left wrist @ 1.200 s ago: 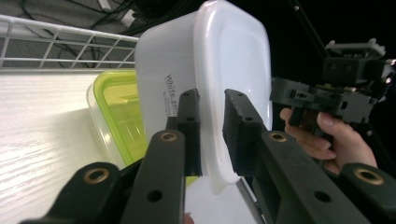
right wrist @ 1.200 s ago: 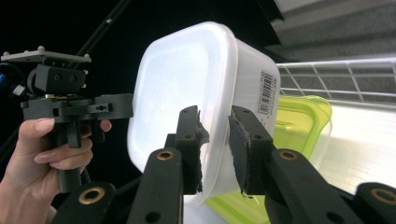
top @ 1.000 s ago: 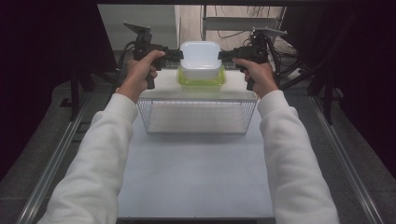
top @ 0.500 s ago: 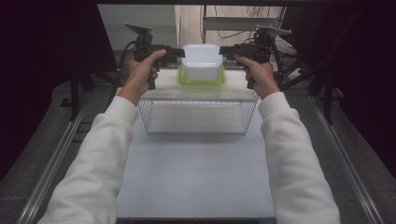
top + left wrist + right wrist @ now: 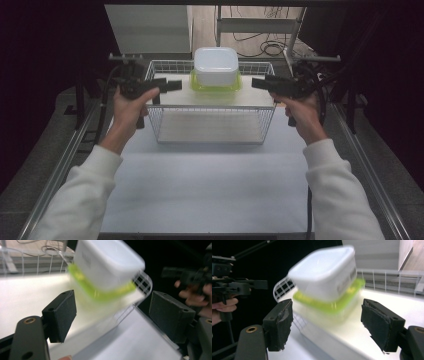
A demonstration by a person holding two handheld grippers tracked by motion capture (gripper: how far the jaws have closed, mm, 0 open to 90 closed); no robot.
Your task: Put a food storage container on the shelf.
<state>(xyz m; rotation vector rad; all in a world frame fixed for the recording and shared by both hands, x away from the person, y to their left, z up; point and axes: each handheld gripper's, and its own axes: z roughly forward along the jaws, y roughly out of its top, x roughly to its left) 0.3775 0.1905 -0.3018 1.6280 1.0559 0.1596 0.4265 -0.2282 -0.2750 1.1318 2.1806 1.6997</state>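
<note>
Now a white tub (image 5: 215, 65) sits upside down on a green-lidded box (image 5: 215, 85) at the far edge of the wire basket (image 5: 215, 125), on the white surface (image 5: 200, 190). The left claw (image 5: 172, 86) and right claw (image 5: 260, 83) hang at either side of the basket, both spread wide and holding nothing, probably so the stack stands alone.

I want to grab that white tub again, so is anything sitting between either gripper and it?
Nothing visible. The white tub sits on a green-lidded container in the wire basket. The left gripper and right gripper, both open, flank it with only open air between.
</note>
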